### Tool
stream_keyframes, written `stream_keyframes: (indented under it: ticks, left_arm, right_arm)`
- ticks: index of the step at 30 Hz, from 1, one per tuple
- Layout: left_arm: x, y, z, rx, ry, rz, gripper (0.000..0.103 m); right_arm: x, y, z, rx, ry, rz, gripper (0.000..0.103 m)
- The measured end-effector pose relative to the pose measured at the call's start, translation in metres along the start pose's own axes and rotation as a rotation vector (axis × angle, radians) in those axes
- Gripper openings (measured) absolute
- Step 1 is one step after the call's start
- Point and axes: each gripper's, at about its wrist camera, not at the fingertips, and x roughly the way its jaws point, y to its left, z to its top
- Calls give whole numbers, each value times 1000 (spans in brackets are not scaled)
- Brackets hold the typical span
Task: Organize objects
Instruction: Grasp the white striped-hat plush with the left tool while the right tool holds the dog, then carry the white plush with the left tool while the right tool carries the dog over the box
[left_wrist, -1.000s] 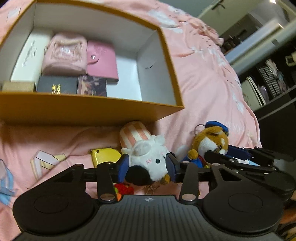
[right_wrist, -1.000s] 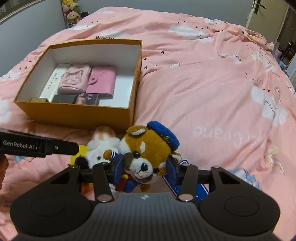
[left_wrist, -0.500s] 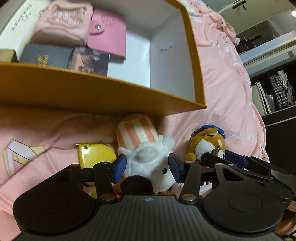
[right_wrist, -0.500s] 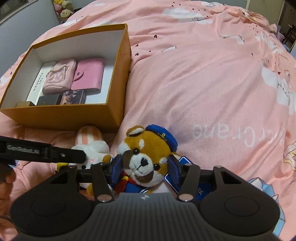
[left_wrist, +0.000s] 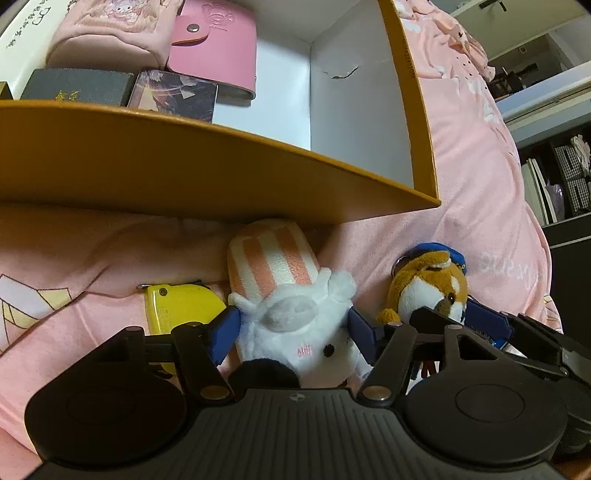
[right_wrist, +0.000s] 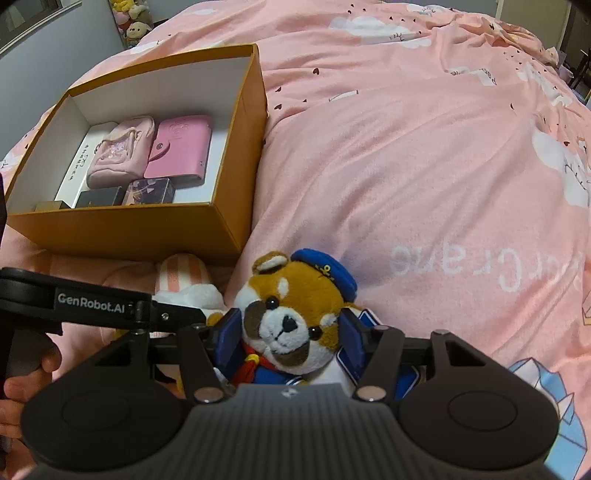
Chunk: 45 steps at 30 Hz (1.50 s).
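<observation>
Left gripper (left_wrist: 293, 330) jaws just widened, released around fuzzy white plush (left_wrist: 295, 325) on pink bedspread (right_wrist: 406, 166). Right gripper (right_wrist: 288, 338) jaws, also opening, loosely flank furry dog plush (right_wrist: 291, 321) below rigid orange cardboard box (right_wrist: 129, 229).

Two wrist fisheyes, close, angled down — sharing orange box (left_wrist: 221, 177)
</observation>
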Motion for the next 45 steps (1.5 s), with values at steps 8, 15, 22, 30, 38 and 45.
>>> stream_keyframes:
  ticks: [8,15,22,30,38,45]
  left_arm:
    - [-9,-1,-12,49,-57,14,68]
    - [-61,-5,-30,158,-177,-3,62]
    - [-112,-18,-43,227,-321,-20,61]
    - [-158,-27,-36,263,-466,-55,49]
    - [-172,-22,-7,261,-541,-28,43]
    - [-175,-10,25,251,-537,-21,42]
  right_arm:
    - [-9,10,-3,-36,-13,-21,54]
    - [-38,24,-4,-90,-47,-20,53]
    - [-71,41,3,-162,-106,-6,53]
    - [-106,61,18,-236,-216,6,53]
    - [-108,77,46,-263,-280,68,53]
    - [-94,91,73,-280,-303,82,53]
